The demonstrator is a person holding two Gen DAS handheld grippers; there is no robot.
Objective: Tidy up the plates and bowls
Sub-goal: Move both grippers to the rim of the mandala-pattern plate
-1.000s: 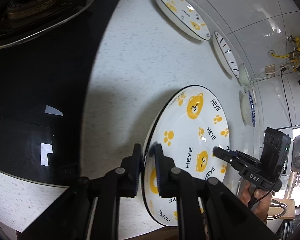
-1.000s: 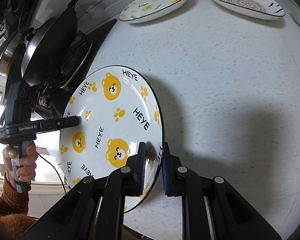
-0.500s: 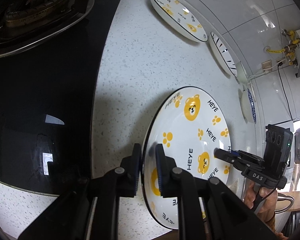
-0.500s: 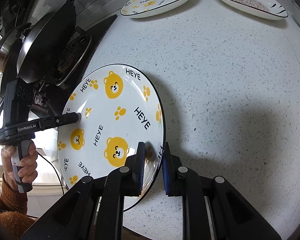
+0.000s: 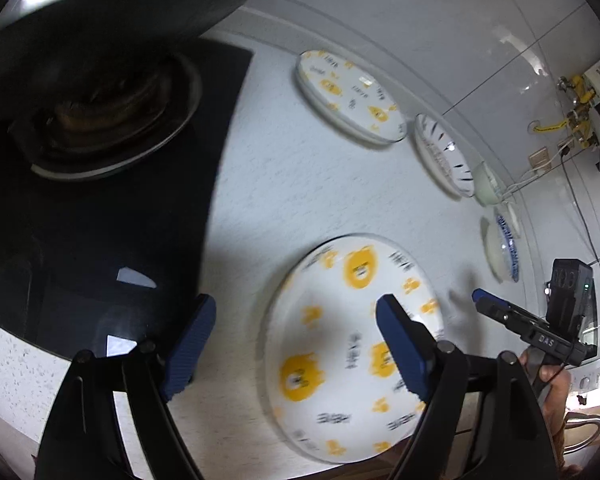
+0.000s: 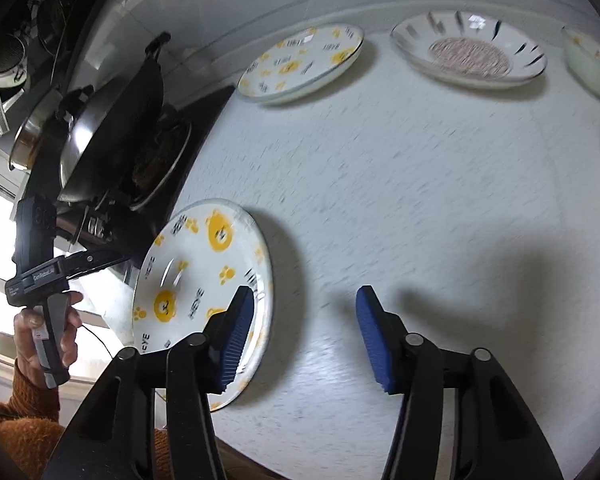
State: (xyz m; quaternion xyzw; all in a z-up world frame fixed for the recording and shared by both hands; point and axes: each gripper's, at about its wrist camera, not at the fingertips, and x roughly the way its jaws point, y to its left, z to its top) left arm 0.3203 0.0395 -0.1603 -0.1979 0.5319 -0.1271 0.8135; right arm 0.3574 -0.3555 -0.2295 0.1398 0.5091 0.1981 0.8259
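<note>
White speckled stone countertop (image 6: 440,200) filled both wrist views, and everything else took its place around the round white plate printed with yellow bears, paw prints and black HEYE lettering (image 5: 340,344), which lay flat at the counter's near edge. Over its near rim on one side hung the left gripper (image 5: 296,340), its blue-padded jaws opening; the plate's left rim lay below the gap, but neither pad pressed on it. On the plate's other side was the right gripper (image 6: 304,336), jaws likewise opening, one blue pad (image 6: 236,336) above the plate's rim without touching it, the other over bare counter. A hand (image 6: 44,332) in an orange knitted sleeve (image 6: 24,420) gripped the left tool's handle, just off the plate's outer edge. Beside the plate, away from the bare counter, sat a black glass hob (image 5: 100,240) carrying a dark wok with a metal rim (image 6: 112,128). Well beyond the plate, along the grey tiled wall (image 5: 440,32), stood a row of dishes: a second bear-printed white plate (image 6: 300,64) nearest the hob, then a white plate with black dashes and a brownish centre (image 6: 470,54), then a pale bowl (image 6: 592,64), and last a blue-rimmed white dish (image 5: 502,248).
</note>
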